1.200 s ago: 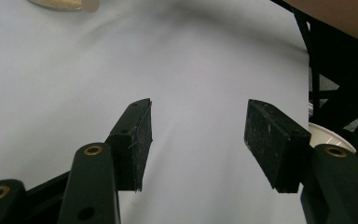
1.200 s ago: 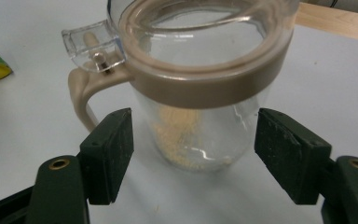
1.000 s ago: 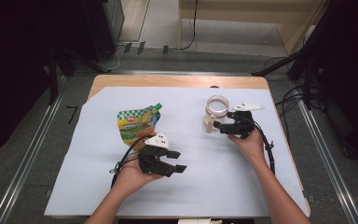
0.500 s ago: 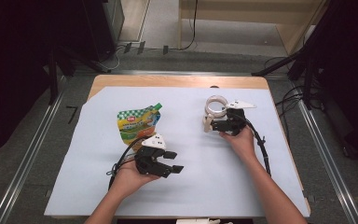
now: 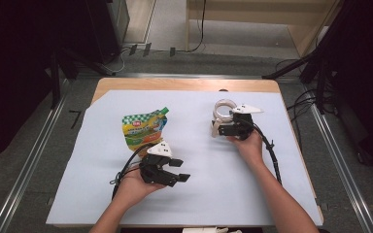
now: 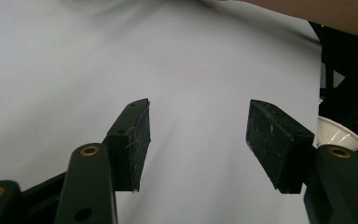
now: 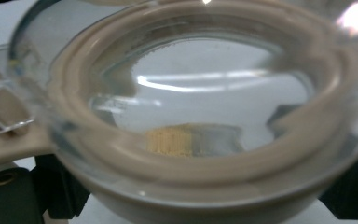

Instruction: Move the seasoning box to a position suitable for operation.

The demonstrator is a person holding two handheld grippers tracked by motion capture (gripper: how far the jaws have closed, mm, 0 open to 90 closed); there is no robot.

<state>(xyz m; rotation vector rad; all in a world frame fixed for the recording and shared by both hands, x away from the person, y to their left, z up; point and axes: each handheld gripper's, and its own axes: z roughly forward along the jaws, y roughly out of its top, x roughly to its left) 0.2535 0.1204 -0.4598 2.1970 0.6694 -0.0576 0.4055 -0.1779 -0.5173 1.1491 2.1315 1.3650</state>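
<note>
Clear lidded jar (image 5: 222,109) sits between right gripper (image 5: 217,127) jaws, just widened, not clamped. Left gripper (image 5: 183,171), gaping, idle nearer the person. Next: clamp jar.

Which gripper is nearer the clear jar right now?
Right. The right gripper is at the clear jar, which sits just beyond its jaws. The left gripper is far off, near the table's front, jaws open over bare cloth.

The right gripper (image 5: 222,127) has shifted left, jaws opening around the clear container (image 5: 223,110).
</note>
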